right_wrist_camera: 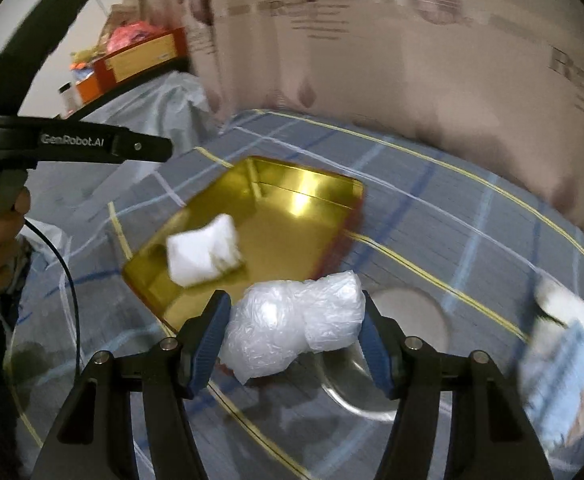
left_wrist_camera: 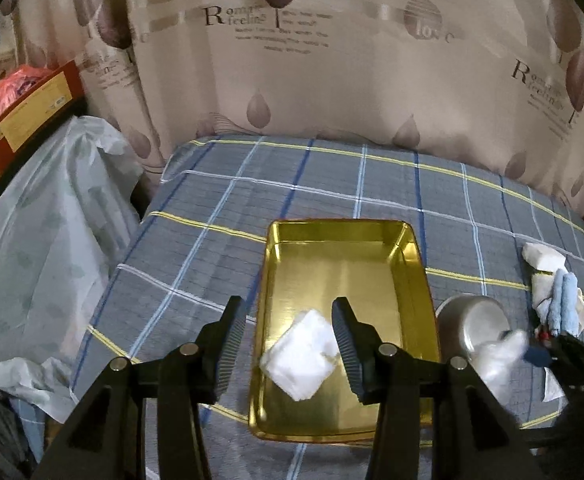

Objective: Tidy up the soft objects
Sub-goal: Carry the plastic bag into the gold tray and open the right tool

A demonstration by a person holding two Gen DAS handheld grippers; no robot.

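The right gripper (right_wrist_camera: 294, 340) grasps a crumpled clear plastic bag (right_wrist_camera: 296, 324): both blue fingers (right_wrist_camera: 208, 344) press its sides, and the bundle bulges out ahead of them. From this gripper the gold tray (right_wrist_camera: 324, 192) lies ahead and to the left, its near edge just beyond the bag. In the left wrist view the tray's long axis runs from near to far across the checked bed cover (left_wrist_camera: 332, 184). The coming move, as I judge it, is to carry the bag forward and leftward over the tray's near rim and let it go on bare metal.

A folded white cloth (left_wrist_camera: 302, 354) already lies in the near part of the tray, so the free room is the far half and the right side; the bag should clear the cloth rather than land on it.

The left gripper (left_wrist_camera: 288, 346) hangs above the tray's near left part with its fingers (left_wrist_camera: 228, 348) released and nothing between them; the white cloth lies below the gap, untouched. This gripper is nearer the tray but empty. A metal cup (left_wrist_camera: 472, 324) lies on its side just right of the tray, directly under the bag's path. Farther right, a pile of white and blue cloths (left_wrist_camera: 556, 296) waits on the bed, nearer the right hand.
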